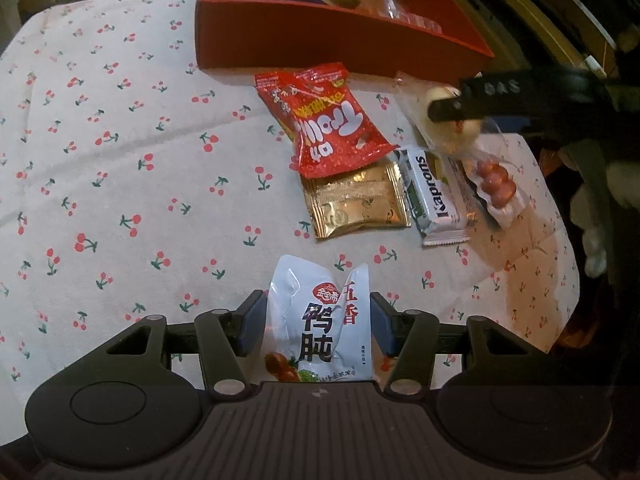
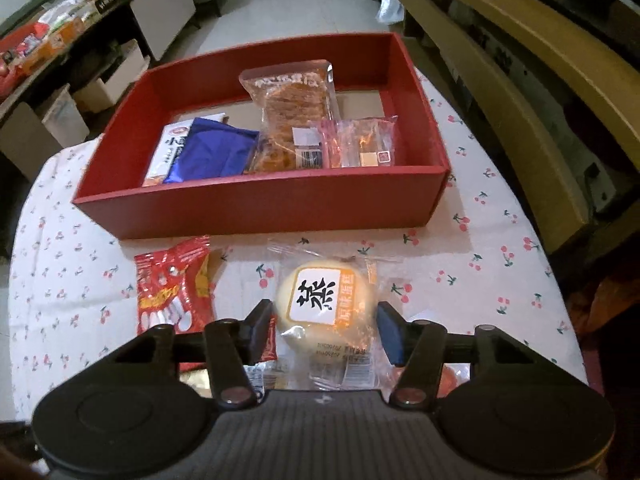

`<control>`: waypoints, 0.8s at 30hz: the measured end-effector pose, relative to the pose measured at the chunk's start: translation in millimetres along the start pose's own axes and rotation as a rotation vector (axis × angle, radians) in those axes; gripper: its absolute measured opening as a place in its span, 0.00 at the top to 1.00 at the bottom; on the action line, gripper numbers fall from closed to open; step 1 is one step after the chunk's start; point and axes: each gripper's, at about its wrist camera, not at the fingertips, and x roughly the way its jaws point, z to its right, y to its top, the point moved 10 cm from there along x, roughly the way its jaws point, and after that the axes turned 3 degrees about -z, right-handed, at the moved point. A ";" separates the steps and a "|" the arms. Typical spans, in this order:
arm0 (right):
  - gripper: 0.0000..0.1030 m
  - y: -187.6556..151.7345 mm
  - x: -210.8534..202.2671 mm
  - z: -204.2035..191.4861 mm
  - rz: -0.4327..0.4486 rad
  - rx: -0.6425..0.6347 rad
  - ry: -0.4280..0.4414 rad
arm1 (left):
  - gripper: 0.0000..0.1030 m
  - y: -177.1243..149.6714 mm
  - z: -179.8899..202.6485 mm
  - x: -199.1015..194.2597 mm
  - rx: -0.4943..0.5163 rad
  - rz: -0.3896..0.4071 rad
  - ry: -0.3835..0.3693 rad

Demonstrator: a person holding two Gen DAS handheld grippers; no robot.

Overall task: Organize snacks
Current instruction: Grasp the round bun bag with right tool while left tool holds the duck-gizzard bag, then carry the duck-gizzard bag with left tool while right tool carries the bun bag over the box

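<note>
The wrapped round pastry, just in front of the red box, looks soft, crushable and slippery, so the right gripper, bracketing its sides, seemingly without squeezing yet, should pinch gently.

A red box sits at the table's far edge, open on top, holding a white packet, a blue pouch, a clear bag of orange-brown pieces leaning up and a small clear-wrapped sweet. Just in front of the box lie a red bag and a round pale bun in clear wrap. Nearer the table's middle, a gold sachet lies partly under the red bag, a white wafer bar beside it, then a tray of what look like small sausages toward the right edge. A white pouch with black characters stands nearest.
</note>
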 end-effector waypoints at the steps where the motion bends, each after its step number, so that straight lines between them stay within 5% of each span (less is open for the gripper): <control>1: 0.40 -0.7 -6.7 1.9 0.013 0.007 0.011 | 0.40 0.9 -0.1 -1.3 -0.001 0.004 -0.002; 6: 0.40 -11.0 -41.1 7.6 0.085 0.029 0.067 | 0.40 8.7 1.7 -8.0 -0.004 0.027 -0.019; 14: 0.40 -31.8 -49.2 -3.9 0.078 0.000 0.088 | 0.40 29.9 7.8 -15.9 -0.003 0.074 -0.017; 24: 0.40 -19.4 -57.9 -27.9 0.123 -0.051 0.116 | 0.40 75.2 6.6 -34.1 -0.016 0.170 0.015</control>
